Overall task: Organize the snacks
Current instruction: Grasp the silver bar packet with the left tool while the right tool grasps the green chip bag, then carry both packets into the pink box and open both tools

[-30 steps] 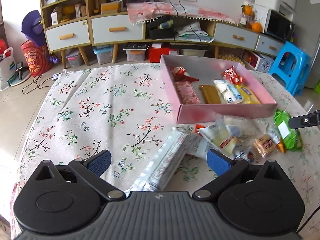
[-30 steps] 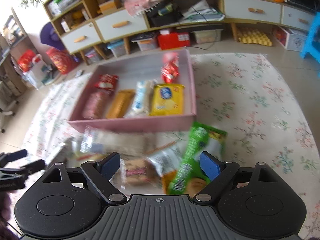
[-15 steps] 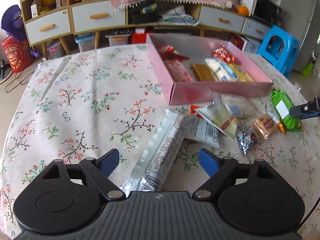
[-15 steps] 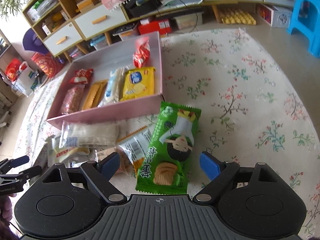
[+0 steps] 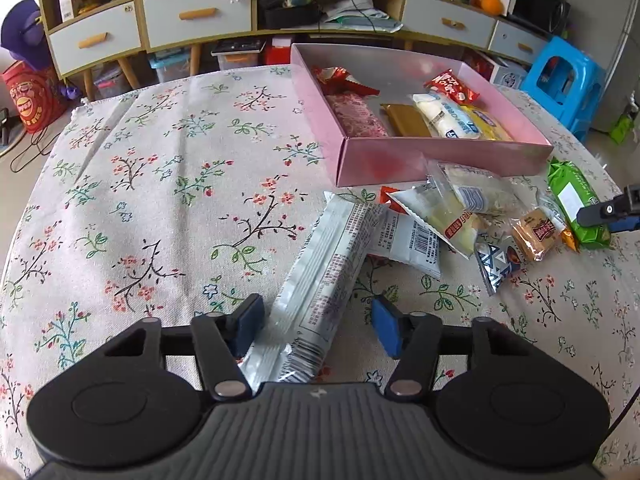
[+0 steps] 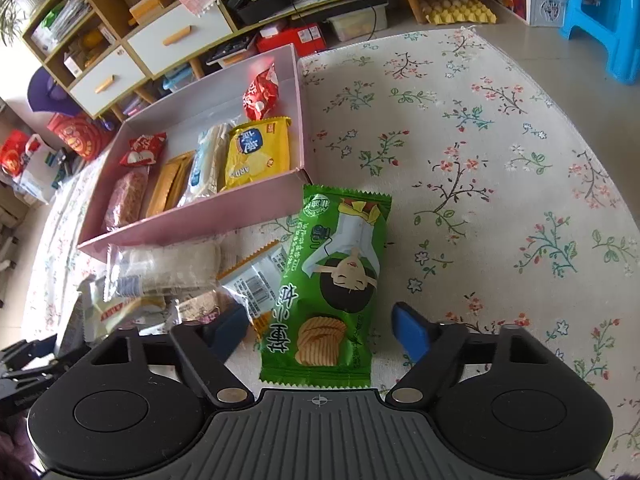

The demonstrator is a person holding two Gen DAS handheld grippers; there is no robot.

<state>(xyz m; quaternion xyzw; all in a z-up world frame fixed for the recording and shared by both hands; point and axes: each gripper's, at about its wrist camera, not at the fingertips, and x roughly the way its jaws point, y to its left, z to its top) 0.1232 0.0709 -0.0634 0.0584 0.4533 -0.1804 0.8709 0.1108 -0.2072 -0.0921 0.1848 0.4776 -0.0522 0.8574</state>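
Both grippers stood open over loose snacks on the table beside the pink box [image 6: 192, 224]: the right gripper [image 6: 320, 330] straddling a green chip packet [image 6: 332, 280], the left gripper [image 5: 318, 326] a long silver packet [image 5: 324, 276]. Light, slippery, crushable wrappers likely favoured gentle mid-body grips.

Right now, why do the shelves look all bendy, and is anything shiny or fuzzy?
Left wrist view: the fisheye lens bows the cabinet into a curve, and the long silver packet between the open fingers catches pale glare. Right wrist view: the table edge curves too; the green chip bag is sharp, while the far corners go soft.
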